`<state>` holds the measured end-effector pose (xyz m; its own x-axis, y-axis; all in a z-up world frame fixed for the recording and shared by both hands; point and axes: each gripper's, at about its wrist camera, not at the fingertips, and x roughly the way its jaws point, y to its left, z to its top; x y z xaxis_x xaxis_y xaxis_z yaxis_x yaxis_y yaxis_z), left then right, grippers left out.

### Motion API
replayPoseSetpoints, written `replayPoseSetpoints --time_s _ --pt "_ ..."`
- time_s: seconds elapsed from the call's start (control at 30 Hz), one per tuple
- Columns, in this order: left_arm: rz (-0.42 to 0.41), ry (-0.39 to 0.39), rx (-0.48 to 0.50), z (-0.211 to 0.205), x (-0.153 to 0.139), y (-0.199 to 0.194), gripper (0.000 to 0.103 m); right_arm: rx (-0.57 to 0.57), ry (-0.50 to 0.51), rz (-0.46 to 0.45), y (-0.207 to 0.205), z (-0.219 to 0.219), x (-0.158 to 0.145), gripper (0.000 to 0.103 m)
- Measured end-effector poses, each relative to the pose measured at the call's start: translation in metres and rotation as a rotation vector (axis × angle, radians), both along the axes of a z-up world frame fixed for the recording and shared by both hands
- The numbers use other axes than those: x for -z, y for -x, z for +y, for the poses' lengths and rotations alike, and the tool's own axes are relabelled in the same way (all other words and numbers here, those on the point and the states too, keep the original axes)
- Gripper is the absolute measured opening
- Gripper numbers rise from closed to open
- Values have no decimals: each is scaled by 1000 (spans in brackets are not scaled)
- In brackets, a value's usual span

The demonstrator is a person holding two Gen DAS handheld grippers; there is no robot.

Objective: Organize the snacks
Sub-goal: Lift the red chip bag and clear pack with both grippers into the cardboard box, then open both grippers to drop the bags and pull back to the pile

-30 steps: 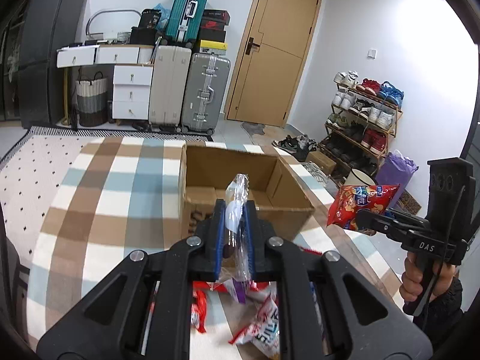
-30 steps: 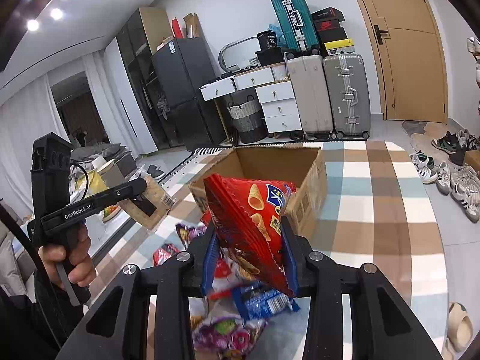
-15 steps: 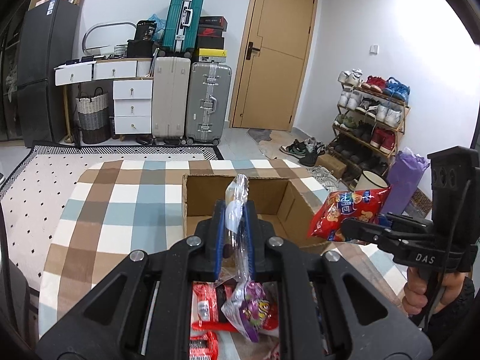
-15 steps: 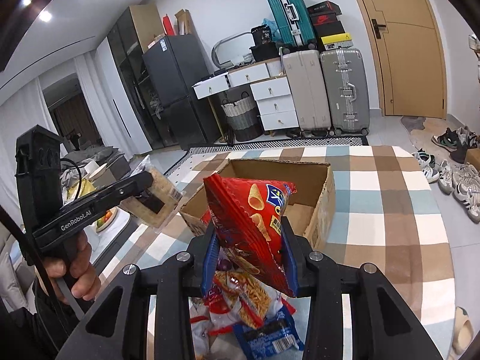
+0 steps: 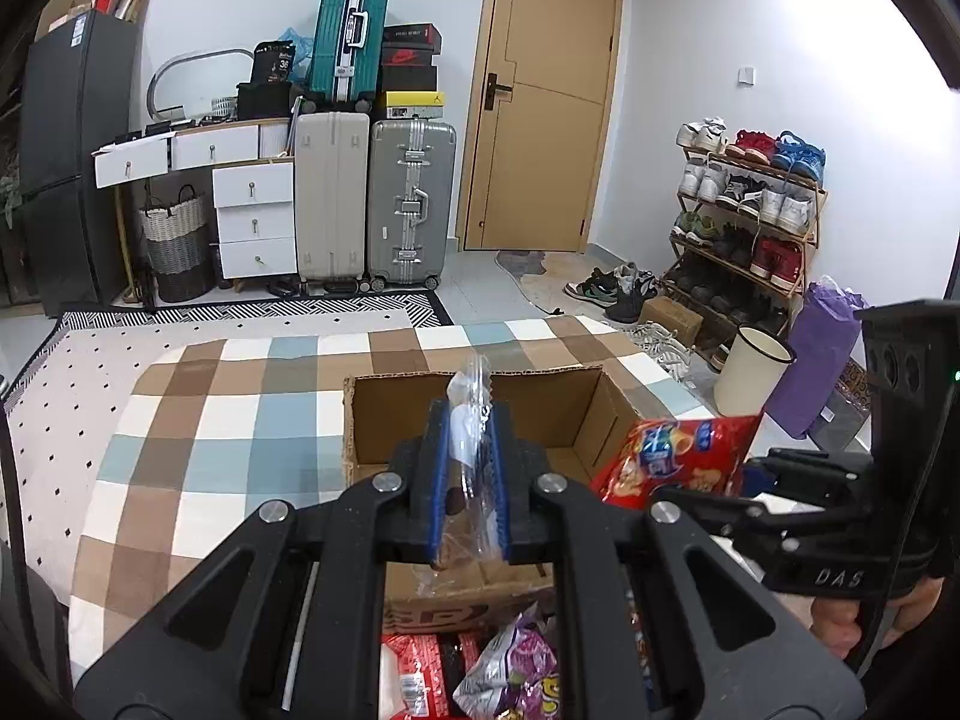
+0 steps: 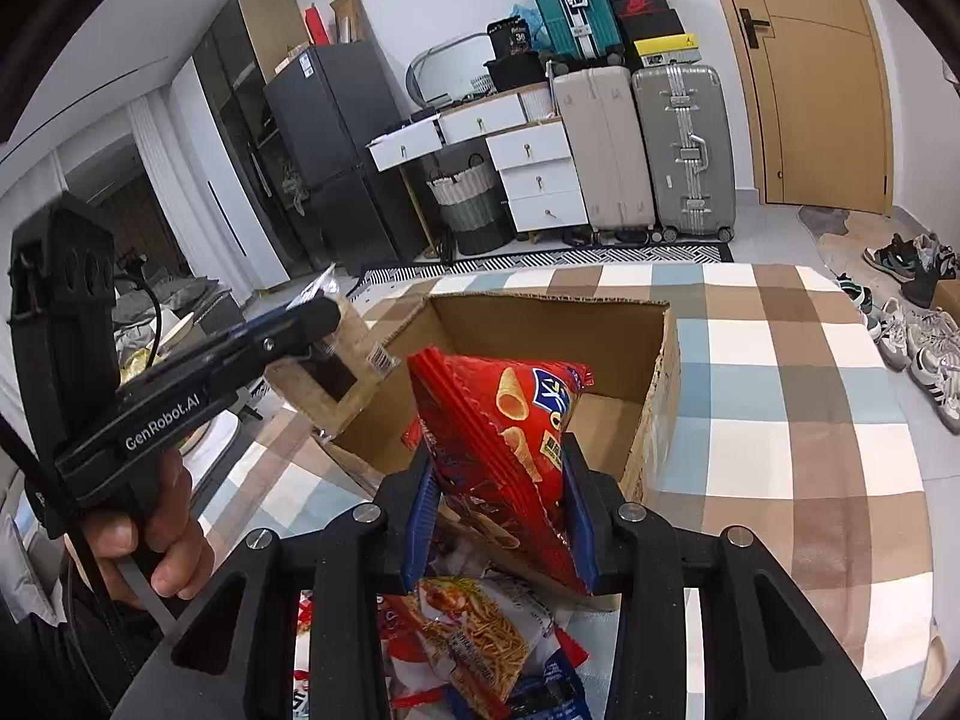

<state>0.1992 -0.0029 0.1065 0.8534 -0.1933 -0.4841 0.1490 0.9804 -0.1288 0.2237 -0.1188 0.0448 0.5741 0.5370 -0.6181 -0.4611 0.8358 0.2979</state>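
My left gripper [image 5: 471, 450] is shut on a clear plastic snack packet [image 5: 471, 414] and holds it over the near wall of an open cardboard box [image 5: 390, 414]. The right wrist view shows this gripper [image 6: 318, 318] with the packet [image 6: 336, 372] at the box's left edge. My right gripper [image 6: 498, 480] is shut on a red chip bag [image 6: 510, 420], held above the box's [image 6: 654, 396] near side. The chip bag [image 5: 678, 456] also shows at the right in the left wrist view. Several loose snack packets [image 6: 474, 636] lie in front of the box.
The box stands on a table with a checked cloth [image 5: 240, 420]. Suitcases [image 5: 408, 204], white drawers [image 5: 252, 210] and a dark fridge [image 5: 66, 156] line the far wall. A shoe rack [image 5: 744, 216] and a white bin [image 5: 750, 372] stand right.
Both grippers have risen and moved forward toward the box with their packets. The loose snack pile has dropped lower in both views.
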Motion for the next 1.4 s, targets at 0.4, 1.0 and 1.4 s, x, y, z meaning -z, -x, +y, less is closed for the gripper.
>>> replayPoseSetpoints --time_s 0.4,1.0,1.4 --pt "111 -16 35 -9 51 -32 10 -7 0 50 -20 -6 19 35" --pt "194 -30 45 -17 83 -16 46 -44 3 4 -20 -17 17 51" --pt "84 -15 -85 7 47 55 102 -59 79 -96 48 -28 -1 103"
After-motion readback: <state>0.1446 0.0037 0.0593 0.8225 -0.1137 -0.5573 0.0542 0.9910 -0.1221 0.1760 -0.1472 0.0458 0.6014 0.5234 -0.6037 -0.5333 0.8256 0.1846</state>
